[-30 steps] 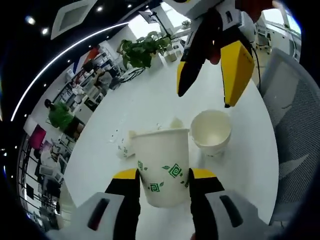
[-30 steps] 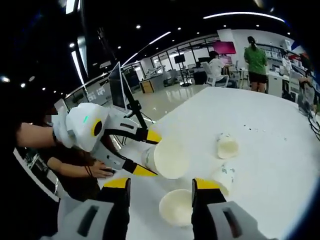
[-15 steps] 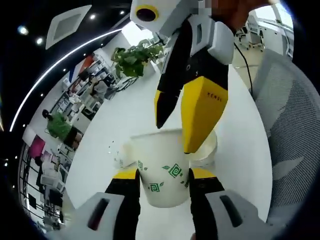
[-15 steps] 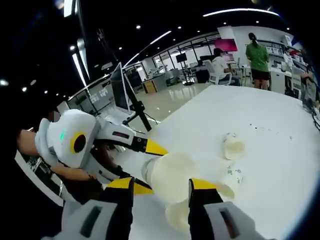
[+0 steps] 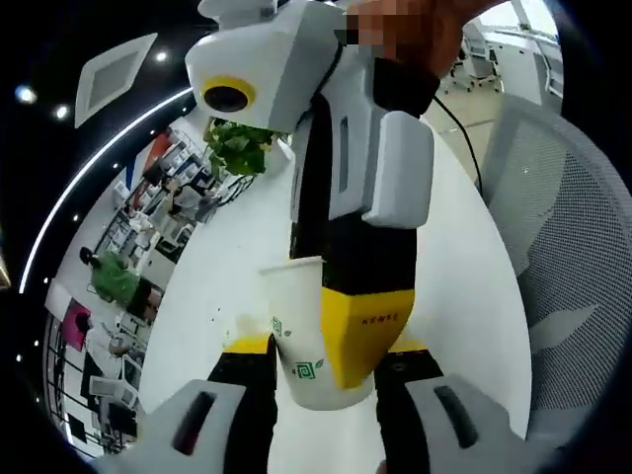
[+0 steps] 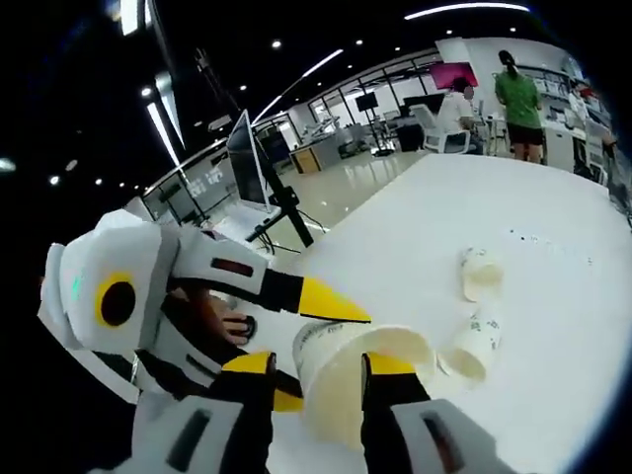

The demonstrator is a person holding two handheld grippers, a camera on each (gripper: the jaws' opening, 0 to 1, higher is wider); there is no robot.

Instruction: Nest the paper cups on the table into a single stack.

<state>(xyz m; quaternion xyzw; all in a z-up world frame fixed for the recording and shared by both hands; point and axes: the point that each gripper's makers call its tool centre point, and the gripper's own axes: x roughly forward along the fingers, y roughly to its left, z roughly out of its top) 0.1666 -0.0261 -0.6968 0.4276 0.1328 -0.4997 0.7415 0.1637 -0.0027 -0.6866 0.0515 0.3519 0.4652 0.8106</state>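
Note:
A white paper cup (image 5: 299, 336) with green square prints stands upright between my left gripper's (image 5: 326, 348) yellow pads, which are shut on its lower half. My right gripper (image 5: 341, 296) comes down on it from above, one yellow finger (image 5: 367, 331) outside the near wall and the dark finger dipping behind the rim. In the right gripper view the same cup (image 6: 341, 380) lies mouth-up between my right gripper's (image 6: 318, 367) fingers, still apart. The left gripper (image 6: 296, 326) reaches in from the left. Two more cups (image 6: 481, 274) (image 6: 472, 348) lie on their sides on the white table (image 6: 553, 227).
A grey mesh chair (image 5: 578, 247) stands at the table's right edge. A potted plant (image 5: 237, 143) sits at the far end of the table (image 5: 237, 257). A monitor on a stand (image 6: 247, 163) and people at desks (image 6: 518, 99) are beyond the table.
My right gripper has come down from above the table onto the cup that the left gripper holds, and its fingers have drawn closer together. The upright cup on the table is now hidden.

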